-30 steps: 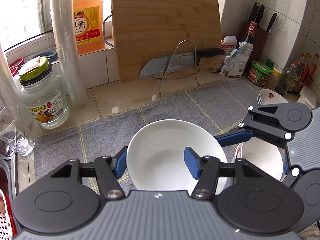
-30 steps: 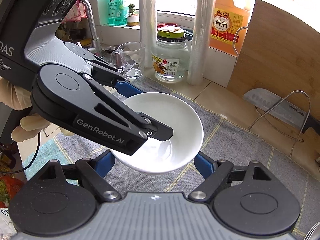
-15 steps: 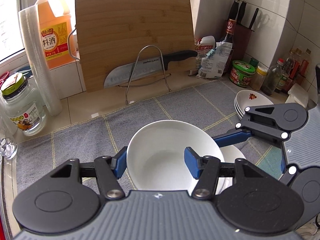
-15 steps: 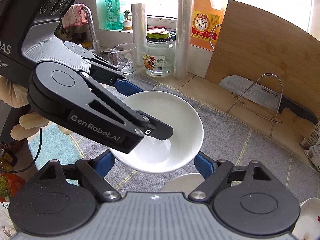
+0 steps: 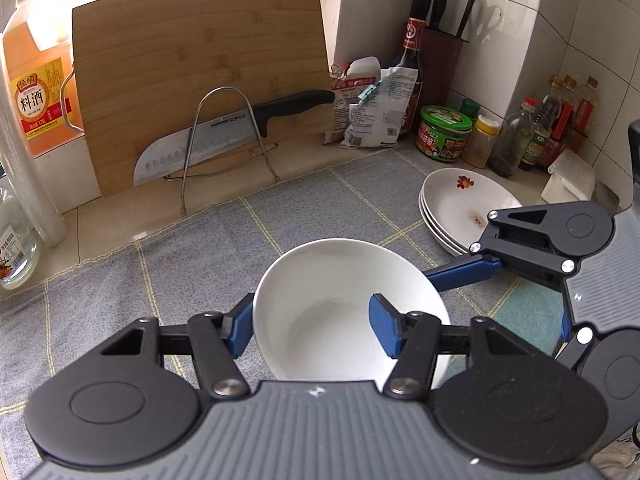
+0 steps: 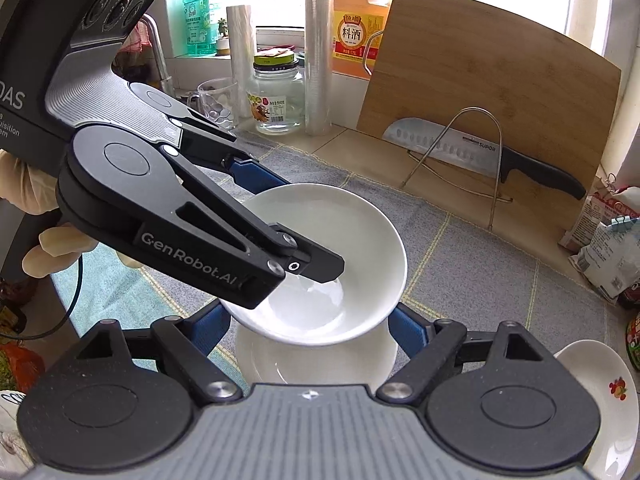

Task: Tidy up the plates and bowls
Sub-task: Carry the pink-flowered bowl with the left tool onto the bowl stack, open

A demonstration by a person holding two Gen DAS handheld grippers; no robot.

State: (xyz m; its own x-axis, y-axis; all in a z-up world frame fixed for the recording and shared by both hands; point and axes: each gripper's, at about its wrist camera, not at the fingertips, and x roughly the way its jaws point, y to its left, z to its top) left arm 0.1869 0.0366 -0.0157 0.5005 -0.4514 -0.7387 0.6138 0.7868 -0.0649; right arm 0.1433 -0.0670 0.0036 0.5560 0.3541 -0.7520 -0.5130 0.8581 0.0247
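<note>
My left gripper [image 5: 312, 326] is shut on the rim of a white bowl [image 5: 340, 292], one finger inside and one outside, and holds it above the grey mat. In the right wrist view the same bowl [image 6: 352, 240] hangs just above a second white bowl [image 6: 312, 356] that sits between the open fingers of my right gripper [image 6: 310, 322]. A stack of white plates [image 5: 460, 204] with a red flower print lies to the right on the mat; it also shows in the right wrist view [image 6: 608, 400].
A bamboo cutting board [image 5: 200, 68] leans at the back with a knife [image 5: 224, 136] in a wire rack. Sauce jars and bottles [image 5: 444, 132] crowd the right corner. A glass jar [image 6: 276, 96], cup [image 6: 216, 100] and oil jug [image 6: 356, 28] stand at the left.
My left gripper has carried the white bowl to the right, over the second bowl held between my right gripper's fingers. The plate stack has come into view.
</note>
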